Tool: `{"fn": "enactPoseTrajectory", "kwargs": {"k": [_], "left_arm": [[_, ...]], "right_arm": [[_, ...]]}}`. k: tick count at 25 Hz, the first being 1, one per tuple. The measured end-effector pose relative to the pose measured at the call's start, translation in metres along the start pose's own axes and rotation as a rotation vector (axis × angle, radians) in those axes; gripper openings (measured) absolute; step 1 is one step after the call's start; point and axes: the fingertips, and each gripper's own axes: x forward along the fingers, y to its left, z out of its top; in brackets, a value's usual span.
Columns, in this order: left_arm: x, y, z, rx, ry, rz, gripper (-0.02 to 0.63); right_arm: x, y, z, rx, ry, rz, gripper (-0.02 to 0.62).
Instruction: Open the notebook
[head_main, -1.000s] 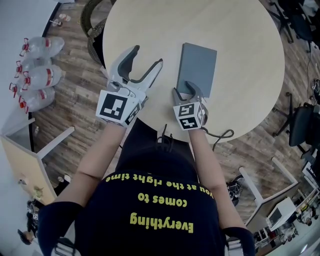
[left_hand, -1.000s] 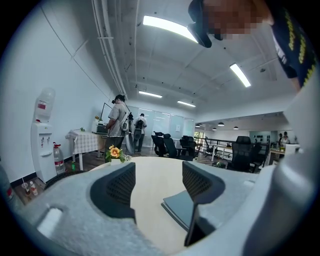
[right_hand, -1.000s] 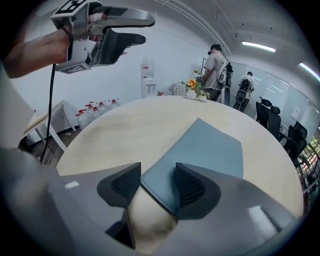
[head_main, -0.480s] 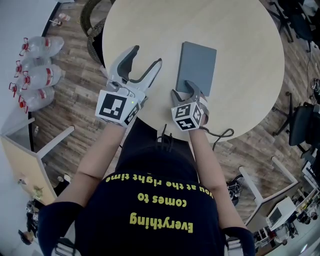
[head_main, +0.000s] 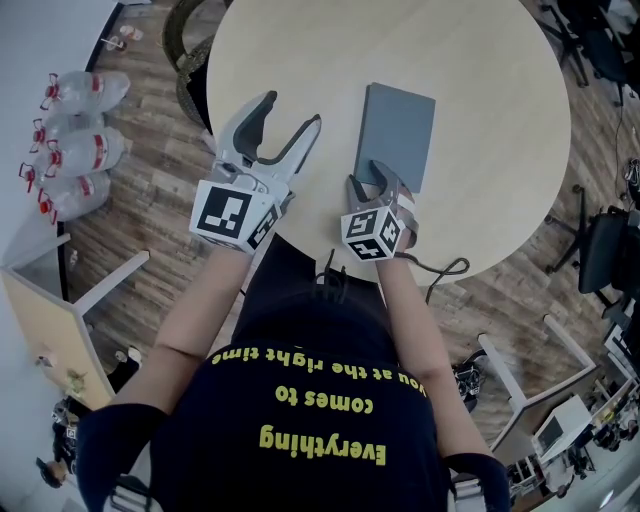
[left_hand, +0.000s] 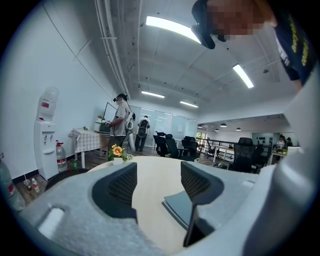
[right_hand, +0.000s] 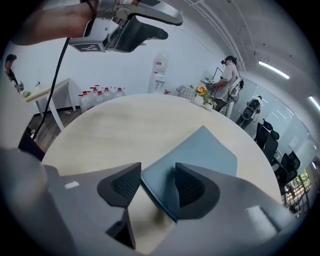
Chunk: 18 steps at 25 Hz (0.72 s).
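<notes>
A slate-blue notebook (head_main: 398, 130) lies shut and flat on the round pale table (head_main: 470, 60). My right gripper (head_main: 368, 178) tilts down at its near left corner. In the right gripper view the notebook (right_hand: 205, 147) has that corner between the jaws of the right gripper (right_hand: 157, 182): one pad is at the edge, the other over the cover. These jaws are closing without pinching it. My left gripper (head_main: 294, 110) hovers over bare table to the notebook's left, its jaws wide and closing slightly with nothing between them. From the left gripper (left_hand: 159, 187), the notebook (left_hand: 177, 207) shows behind the right jaw.
Large water bottles (head_main: 75, 140) lie on the floor to the left. A dark chair (head_main: 185, 50) stands by the table's far left rim. A black cable (head_main: 440, 268) hangs off the near rim. A small flower pot (right_hand: 201, 95) sits at the table's far side.
The right gripper rolled slightly at the notebook's corner. The left gripper's jaws narrowed a touch. Neither hand shifted, and the notebook stays shut.
</notes>
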Motion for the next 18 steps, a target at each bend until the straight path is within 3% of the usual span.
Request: {"fn": "enactPoseTrajectory", "kwargs": {"k": [5,8,14,18], "left_arm": [[-0.002,0.002,0.0,0.002,-0.005,0.006,0.279],[-0.002,0.001,0.0,0.003,-0.003,0.013,0.279],[-0.004,0.005,0.0,0.001,-0.005,0.018,0.279],[-0.003,0.002,0.002,0.006,-0.006,0.015,0.279]], "right_arm": [[-0.003,0.003,0.001,0.046,-0.034,0.027,0.174],[-0.009,0.004,0.004,0.081,-0.071,0.046,0.109],[-0.022,-0.005,0.012,0.318,-0.174,0.117,0.066],[-0.033,-0.015,0.017,0.41,-0.229,0.149,0.053]]}}
